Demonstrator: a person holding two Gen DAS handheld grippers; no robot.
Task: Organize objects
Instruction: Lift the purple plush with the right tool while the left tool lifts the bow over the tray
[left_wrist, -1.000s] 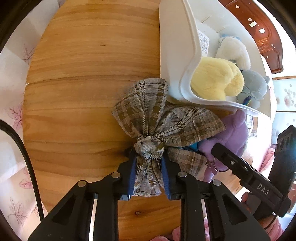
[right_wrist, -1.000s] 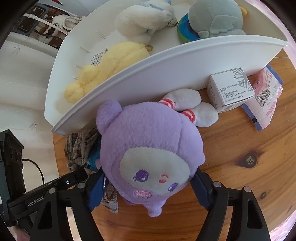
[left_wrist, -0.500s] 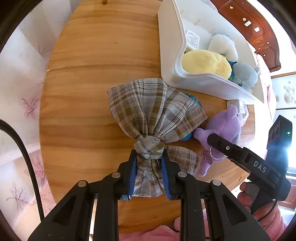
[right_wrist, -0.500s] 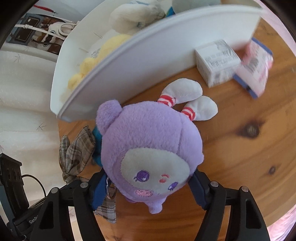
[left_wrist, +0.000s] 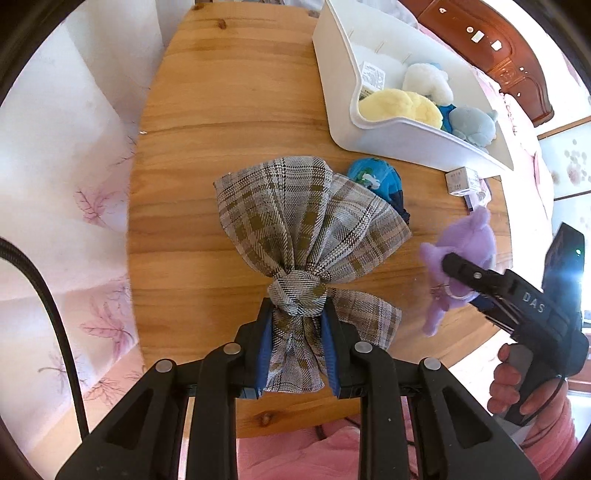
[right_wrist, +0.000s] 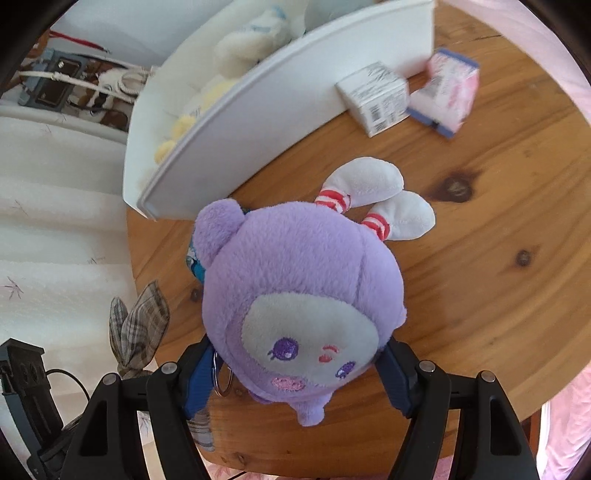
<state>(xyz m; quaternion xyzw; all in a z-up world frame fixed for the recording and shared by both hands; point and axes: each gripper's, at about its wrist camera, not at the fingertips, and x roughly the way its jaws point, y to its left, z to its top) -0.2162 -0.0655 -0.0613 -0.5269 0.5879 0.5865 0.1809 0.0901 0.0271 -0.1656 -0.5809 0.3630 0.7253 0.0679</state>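
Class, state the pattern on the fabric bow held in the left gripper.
The bow is plaid: grey-white with olive-brown and dark lines. The left wrist view shows it best.

Both claws have drawn back and up from the white bin (left_wrist: 373, 125), which now lies well ahead. The plaid bow (left_wrist: 310, 229) in the left claw (left_wrist: 297, 350) has come off the bin wall, uncovering a blue toy (left_wrist: 376, 179) beyond it. The purple plush (right_wrist: 295, 291) in the right claw (right_wrist: 295, 376) has left the bin.
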